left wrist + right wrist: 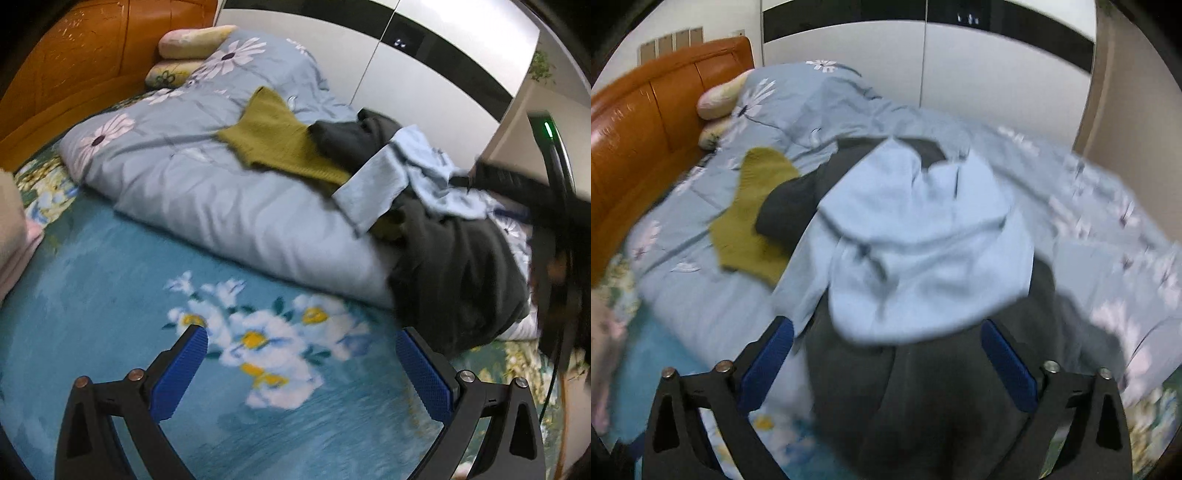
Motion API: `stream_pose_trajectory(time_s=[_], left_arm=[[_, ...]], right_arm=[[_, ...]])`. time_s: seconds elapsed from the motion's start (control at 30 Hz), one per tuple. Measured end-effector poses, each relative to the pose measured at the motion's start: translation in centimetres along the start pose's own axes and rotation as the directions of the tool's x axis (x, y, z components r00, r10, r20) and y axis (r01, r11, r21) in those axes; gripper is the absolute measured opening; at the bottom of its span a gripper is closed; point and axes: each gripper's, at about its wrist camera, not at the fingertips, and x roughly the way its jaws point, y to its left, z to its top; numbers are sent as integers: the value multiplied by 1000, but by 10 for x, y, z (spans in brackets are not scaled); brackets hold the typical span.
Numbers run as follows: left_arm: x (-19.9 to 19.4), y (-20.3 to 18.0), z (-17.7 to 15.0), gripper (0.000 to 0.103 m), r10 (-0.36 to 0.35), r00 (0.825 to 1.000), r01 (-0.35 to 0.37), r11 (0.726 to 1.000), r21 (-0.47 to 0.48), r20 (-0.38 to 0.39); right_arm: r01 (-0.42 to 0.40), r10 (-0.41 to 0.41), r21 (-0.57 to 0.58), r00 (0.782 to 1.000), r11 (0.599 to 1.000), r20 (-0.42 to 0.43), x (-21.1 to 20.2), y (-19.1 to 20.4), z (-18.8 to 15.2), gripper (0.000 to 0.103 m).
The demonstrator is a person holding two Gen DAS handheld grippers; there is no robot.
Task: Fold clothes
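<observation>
clothes lie in a loose heap on the folded floral quilt (207, 206), none of them folded yet. the quilt sits on a bed with a teal flowered sheet (110, 314), an orange wooden headboard (639, 122) at the far left and white wardrobe doors (424, 85) behind.

heap, top to bottom as far as can be read: a light blue hooded top (923, 240) uppermost, hood toward the right wrist camera; a dark grey garment (923, 398) under it, spilling over the quilt's near edge onto the sheet; an olive knit piece (280, 140) lying flat behind, partly covered by the grey.

right gripper (886, 354): jaws spread wide, nothing pinched. blue pads flank the lower hem of the light blue top and the grey cloth beneath, apart from both. the picture is blurred.

left gripper (301, 365): jaws wide, empty, hanging over bare sheet near the white flower print, well clear of the heap.

judgement: step in hand is the reach to pick one garment off the pile, most likely the blue top. next move calls for the right pads to close on the blue layer alone, not the grey under it, then lift it to the open sheet, where the left can take a second edge.
</observation>
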Motion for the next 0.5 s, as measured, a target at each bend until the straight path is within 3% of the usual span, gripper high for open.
stream_pose_trajectory(time_s=[0.1, 0.2, 0.23, 0.27, 0.37, 0.5], left_arm=[[5, 9, -8, 103, -12, 1000, 11, 1000, -28, -25], [5, 15, -7, 103, -29, 999, 27, 998, -55, -35], [4, 17, -7, 103, -37, 999, 35, 997, -63, -31], [3, 19, -8, 103, -47, 999, 45, 997, -70, -26], [3, 26, -7, 103, -84, 996, 80, 992, -95, -33], [8, 33, -7, 103, -110, 992, 101, 985, -139, -54]], right_arm=[[71, -73, -66, 997, 995, -32, 22, 11, 16, 80], [122, -133, -114, 986, 986, -100, 49, 20, 23, 47], [140, -153, -111, 981, 984, -118, 56, 19, 25, 30], [155, -169, -106, 976, 982, -134, 62, 17, 27, 23], [166, -175, -70, 974, 984, -143, 62, 10, 35, 12], [183, -187, -56, 980, 981, -74, 35, -1, 49, 10]])
